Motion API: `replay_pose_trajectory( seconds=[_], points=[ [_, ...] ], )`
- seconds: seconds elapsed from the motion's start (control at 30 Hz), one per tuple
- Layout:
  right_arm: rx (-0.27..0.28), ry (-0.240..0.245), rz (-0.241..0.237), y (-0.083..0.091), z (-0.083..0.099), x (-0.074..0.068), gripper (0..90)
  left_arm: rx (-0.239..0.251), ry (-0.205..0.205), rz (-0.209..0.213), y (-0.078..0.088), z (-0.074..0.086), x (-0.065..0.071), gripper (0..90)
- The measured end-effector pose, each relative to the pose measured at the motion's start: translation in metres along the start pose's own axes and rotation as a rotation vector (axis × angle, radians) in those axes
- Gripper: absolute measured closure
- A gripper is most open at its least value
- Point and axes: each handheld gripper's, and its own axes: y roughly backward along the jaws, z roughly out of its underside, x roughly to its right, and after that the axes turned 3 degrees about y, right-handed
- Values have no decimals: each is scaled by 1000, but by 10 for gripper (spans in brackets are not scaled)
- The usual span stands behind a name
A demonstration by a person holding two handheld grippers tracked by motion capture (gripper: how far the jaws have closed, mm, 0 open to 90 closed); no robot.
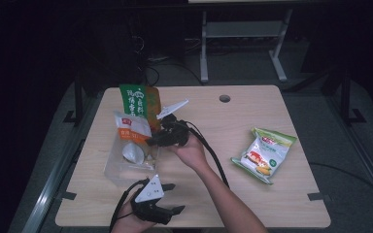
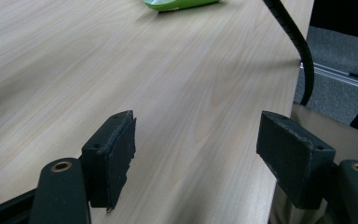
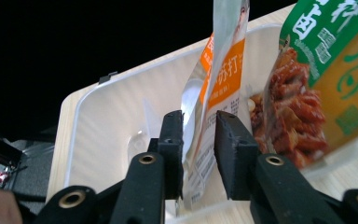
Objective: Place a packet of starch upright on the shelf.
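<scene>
A clear plastic tub (image 1: 114, 167) is seen on the left half of the table (image 1: 213, 121) in the high view, with two snack packets standing in it. The white and orange packet (image 1: 132, 131) stands upright near the middle of the tub, and the taller green and orange packet (image 1: 141, 101) leans at the tub's far end, just beside it.

The right gripper (image 1: 151, 141) is reached in over the tub's right side, held level in the right hand (image 1: 190, 150). In the right gripper view, the lower part of the white and orange packet (image 3: 214, 107) is seen between the two black jaws of the right gripper (image 3: 199, 135). The jaws are parted a little; a slim gap shows between the packet and the right-hand pad, so the packet is not clamped, though light contact with the left-hand pad cannot be ruled out. The green and orange packet (image 3: 326, 65) is seen just to the right, pictured with red strips of food.

The left gripper (image 1: 172, 198) is held low at the near edge of the table. In the left gripper view, the left gripper (image 2: 196, 149) is seen with jaws spread wide and nothing between them, above bare wood.

A third packet, green and white (image 1: 264, 154), lies flat on the right half of the table, well apart from the tub.
</scene>
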Motion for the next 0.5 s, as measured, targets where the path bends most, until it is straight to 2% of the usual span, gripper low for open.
replay_pose_trajectory(
  seconds=[0.23,0.5],
  points=[
    [12,4,-11,24,7,-1,650,-14,-2,-3,-3,1,-2,276],
    [5,6,3,47,19,-3,626,-23,0,-4,-5,1,-1,276]
  ],
)
